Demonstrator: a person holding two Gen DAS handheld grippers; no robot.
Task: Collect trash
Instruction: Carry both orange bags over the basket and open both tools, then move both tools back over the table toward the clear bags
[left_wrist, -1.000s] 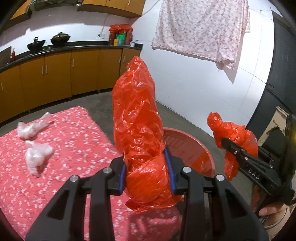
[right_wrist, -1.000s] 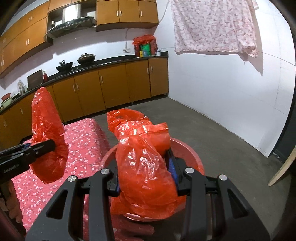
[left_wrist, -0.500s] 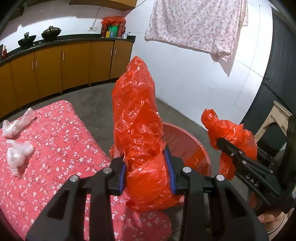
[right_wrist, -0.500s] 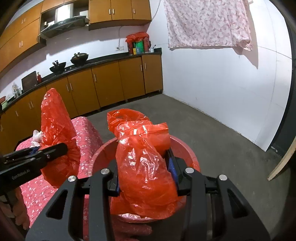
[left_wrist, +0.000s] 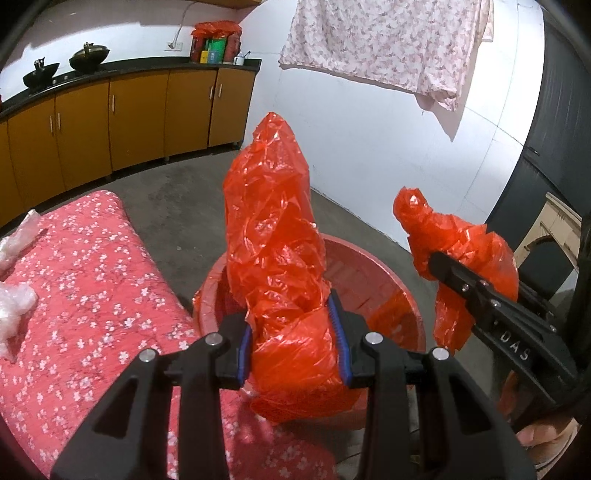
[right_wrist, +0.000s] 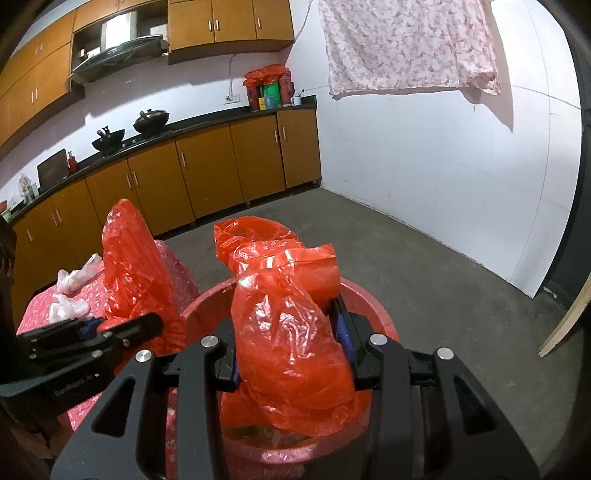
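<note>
Clamping my left hand-held gripper (left_wrist: 291, 341) on a tall red plastic bag (left_wrist: 273, 229), long axis toward 12 o'clock, above the red basin (left_wrist: 373, 266). At 3 o'clock, my right hand-held gripper (right_wrist: 291, 354) pinches another crumpled bag (right_wrist: 284, 325). Both look light, soft and slippery; gripping the bunched middle seems safest.

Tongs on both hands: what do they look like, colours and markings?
Both are matte black plastic with triangular cut-outs and silver screw heads. The left tongs and right tongs have ribbed blue pads. White lettering marks each one's side. No cables or sleeves show.
</note>
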